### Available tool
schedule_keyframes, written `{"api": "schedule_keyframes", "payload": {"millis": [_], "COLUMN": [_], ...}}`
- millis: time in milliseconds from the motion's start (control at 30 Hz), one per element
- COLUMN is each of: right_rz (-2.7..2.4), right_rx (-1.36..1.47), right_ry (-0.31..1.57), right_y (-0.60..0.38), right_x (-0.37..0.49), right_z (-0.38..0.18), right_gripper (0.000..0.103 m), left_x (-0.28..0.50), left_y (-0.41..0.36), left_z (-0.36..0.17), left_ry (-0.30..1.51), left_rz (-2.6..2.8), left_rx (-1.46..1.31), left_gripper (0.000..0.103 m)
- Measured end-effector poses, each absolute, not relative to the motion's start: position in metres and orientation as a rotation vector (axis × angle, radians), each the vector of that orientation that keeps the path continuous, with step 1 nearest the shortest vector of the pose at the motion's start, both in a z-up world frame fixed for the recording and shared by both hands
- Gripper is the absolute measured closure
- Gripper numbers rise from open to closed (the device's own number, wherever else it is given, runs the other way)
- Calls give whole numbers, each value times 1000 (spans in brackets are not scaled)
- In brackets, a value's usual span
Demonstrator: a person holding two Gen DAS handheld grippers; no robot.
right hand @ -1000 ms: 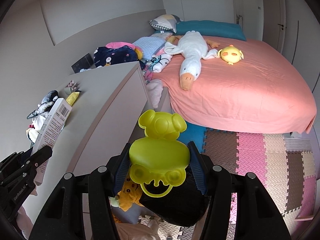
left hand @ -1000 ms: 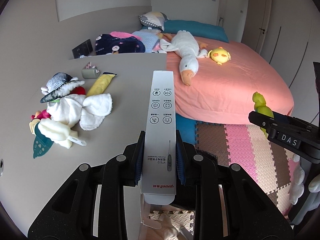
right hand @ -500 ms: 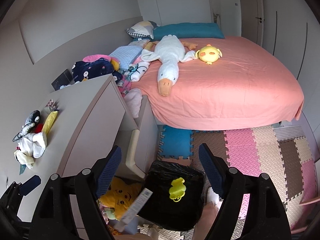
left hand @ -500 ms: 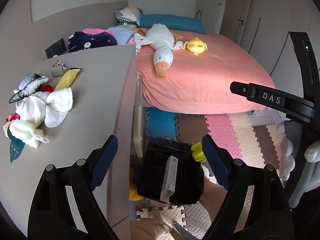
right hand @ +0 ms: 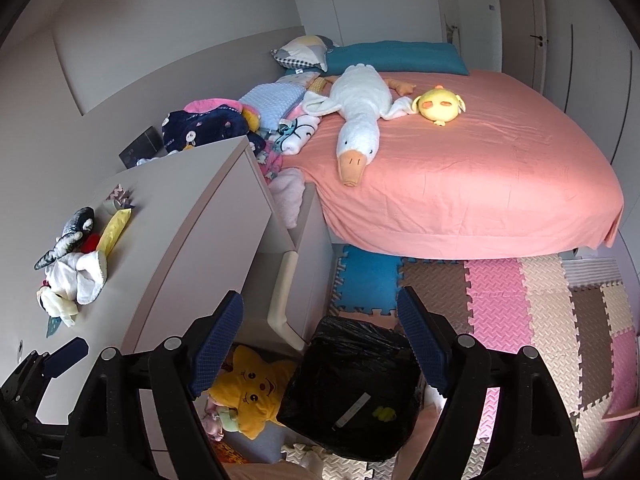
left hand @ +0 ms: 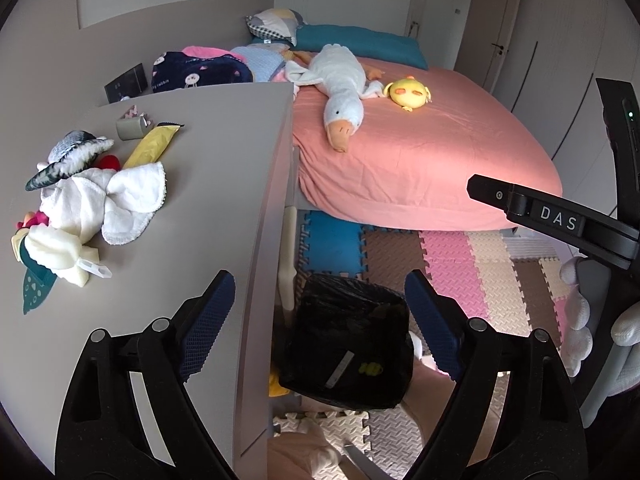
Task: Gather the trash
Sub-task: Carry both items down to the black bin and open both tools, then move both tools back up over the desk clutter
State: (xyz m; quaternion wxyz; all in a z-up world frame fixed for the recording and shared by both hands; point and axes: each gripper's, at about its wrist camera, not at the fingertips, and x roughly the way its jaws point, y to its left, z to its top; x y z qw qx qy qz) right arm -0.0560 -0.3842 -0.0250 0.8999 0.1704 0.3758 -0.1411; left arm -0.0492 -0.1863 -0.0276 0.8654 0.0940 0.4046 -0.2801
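Both grippers hang above a bin lined with a black bag (left hand: 348, 320) on the floor beside the grey dresser (left hand: 208, 200). My left gripper (left hand: 318, 284) is open with nothing between its blue pads. My right gripper (right hand: 320, 298) is open and empty too, over the same black bag (right hand: 352, 360). Inside the bag lie a long grey box (left hand: 340, 370) and a small yellow-green toy (left hand: 370, 368); the right wrist view also shows the box (right hand: 352, 412) and the toy (right hand: 384, 412). On the dresser top lie a yellow wrapper (left hand: 154, 146), a small grey roll (left hand: 130, 128) and white cloths (left hand: 108, 200).
A bed with a pink sheet (right hand: 480, 184) carries a white goose plush (right hand: 360, 120) and a yellow chick plush (right hand: 440, 104). Coloured foam mats (right hand: 520, 300) cover the floor. A yellow star plush (right hand: 248, 392) sits under the dresser. A gloved hand (left hand: 580, 320) holds the right tool.
Both grippers have opened. The grey box left the left gripper and the yellow-green toy left the right one; both now lie in the black bag.
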Motion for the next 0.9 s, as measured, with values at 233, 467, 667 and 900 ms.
{"api": "schedule_keyframes", "payload": {"millis": [233,467,667,900], "right_rz": [-235,-172,-130,-75], "right_rx": [306,271,256,238], "right_ry": [781,791,810,820], "right_y": [-363,-340,-321,-297], "right_x": [-45,-30,-13,7], "right_z": [-23,-24,-27,-25], "right_gripper": [23,23,23,23], "left_x": [-42,-28,-18,-2], "left_y": [-171,-149,-130,-95], "left_z": [-20,-14,-9,0], "left_ry": [820,805,789,777], "left_rz": [-527,-453,-397,-320], "left_rx": [175,150,142,97], "left_gripper": [18,18,18,17]}}
